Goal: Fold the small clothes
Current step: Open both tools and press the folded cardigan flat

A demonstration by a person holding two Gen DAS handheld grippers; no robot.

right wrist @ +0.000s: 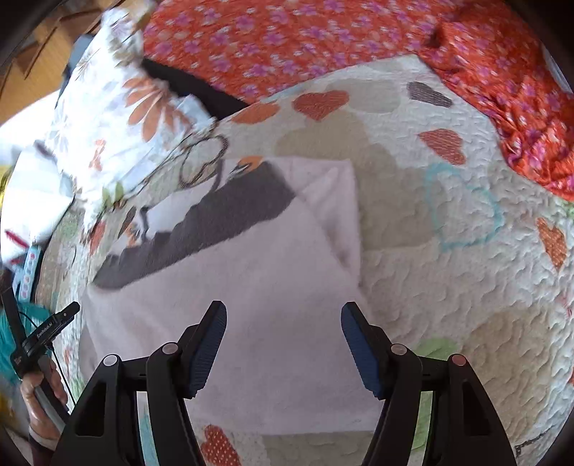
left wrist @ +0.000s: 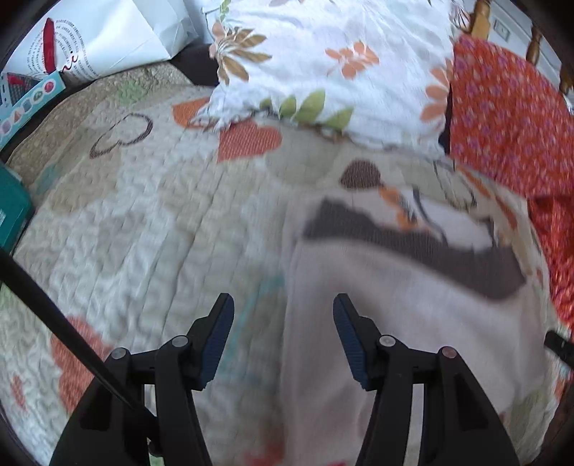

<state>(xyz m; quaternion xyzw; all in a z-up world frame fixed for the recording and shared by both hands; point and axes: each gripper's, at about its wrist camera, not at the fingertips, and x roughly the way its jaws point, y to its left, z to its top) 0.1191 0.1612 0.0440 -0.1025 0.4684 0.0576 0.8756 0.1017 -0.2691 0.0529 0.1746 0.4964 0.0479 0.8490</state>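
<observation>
A small pale pink garment (right wrist: 258,286) with a dark grey band (right wrist: 215,222) lies partly folded on the heart-patterned quilt (right wrist: 448,286); one flap is turned over at its far right corner. It also shows in the left wrist view (left wrist: 394,304), blurred. My left gripper (left wrist: 283,337) is open and empty, hovering over the garment's left edge. My right gripper (right wrist: 283,344) is open and empty, hovering above the garment's near part. The left gripper's handle and the hand holding it (right wrist: 39,358) show at the left of the right wrist view.
A floral white pillow (left wrist: 323,61) and an orange flowered cloth (left wrist: 509,118) lie at the far side of the quilt. A white paper bag (left wrist: 107,36) and a teal box (left wrist: 10,211) stand at the left. A wooden chair (left wrist: 484,18) stands behind.
</observation>
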